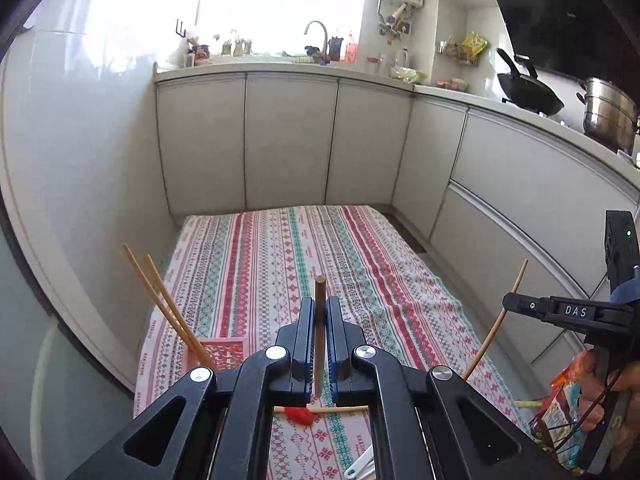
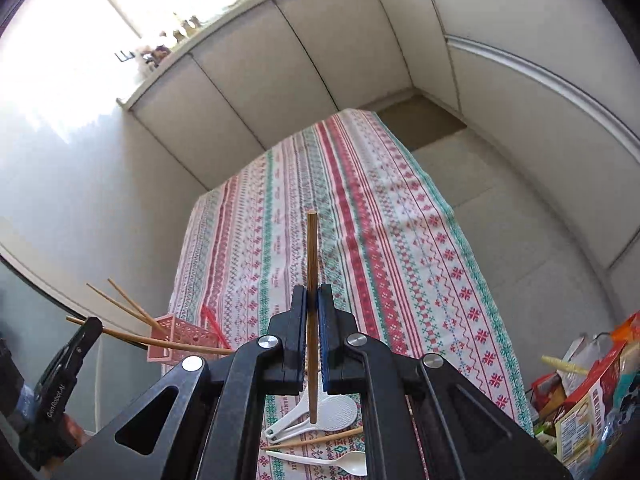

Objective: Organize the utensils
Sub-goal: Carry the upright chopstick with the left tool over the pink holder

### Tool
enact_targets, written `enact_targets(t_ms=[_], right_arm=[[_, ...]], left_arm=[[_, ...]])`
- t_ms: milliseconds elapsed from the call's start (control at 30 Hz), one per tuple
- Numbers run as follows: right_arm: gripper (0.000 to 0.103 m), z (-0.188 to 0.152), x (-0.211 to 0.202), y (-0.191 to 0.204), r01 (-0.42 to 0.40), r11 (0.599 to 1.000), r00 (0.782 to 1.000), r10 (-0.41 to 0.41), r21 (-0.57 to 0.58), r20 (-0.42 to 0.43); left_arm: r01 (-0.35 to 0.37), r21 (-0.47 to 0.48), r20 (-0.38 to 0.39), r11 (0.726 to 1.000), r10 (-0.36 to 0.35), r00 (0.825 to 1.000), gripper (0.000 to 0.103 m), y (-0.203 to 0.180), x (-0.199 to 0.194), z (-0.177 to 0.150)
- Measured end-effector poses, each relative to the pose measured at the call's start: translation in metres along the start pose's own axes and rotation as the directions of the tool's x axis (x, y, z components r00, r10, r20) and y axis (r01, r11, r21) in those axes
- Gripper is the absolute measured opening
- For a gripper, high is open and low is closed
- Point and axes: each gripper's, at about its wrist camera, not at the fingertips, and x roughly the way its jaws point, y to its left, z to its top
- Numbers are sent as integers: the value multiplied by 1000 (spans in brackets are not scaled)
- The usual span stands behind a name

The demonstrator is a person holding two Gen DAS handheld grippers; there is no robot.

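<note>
Left gripper [image 1: 319, 322] clamps one chopstick [image 1: 319, 332]; right gripper [image 2: 312, 320] clamps another chopstick [image 2: 312, 320]. Pink basket [image 2: 184, 340] sits at the tablecloth's [image 2: 400, 248] left edge.

- The white spoon [image 1: 360, 470] is cut off by the bottom edge of the left wrist view.
- The pink basket [image 1: 218, 354] is partly hidden behind the gripper frame.
- Printing on the packages [image 2: 588, 408] is too small to be read.

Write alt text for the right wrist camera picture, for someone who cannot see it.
The right gripper is shut on a wooden chopstick, above a table with a striped patterned tablecloth. Below lie white plastic spoons; a pink basket holds chopsticks at the left.
</note>
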Motion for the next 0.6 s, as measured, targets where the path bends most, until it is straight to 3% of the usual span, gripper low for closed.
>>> enact_targets(t_ms=[300,433,600], right_arm=[[5,-2,-1,40,-73,995,997,74,-65,16],[5,-4,2,52,-85,993,996,87,-82,13],[5,-6,7,60,-96,991,995,97,-92,9]], left_arm=[[-58,-131,188,990,82,979,5,40,-59,16],[-113,-158,221,981,147,964,5,53,-64,17],[-219,-194,248,956,264,932,5,67,-60,16]])
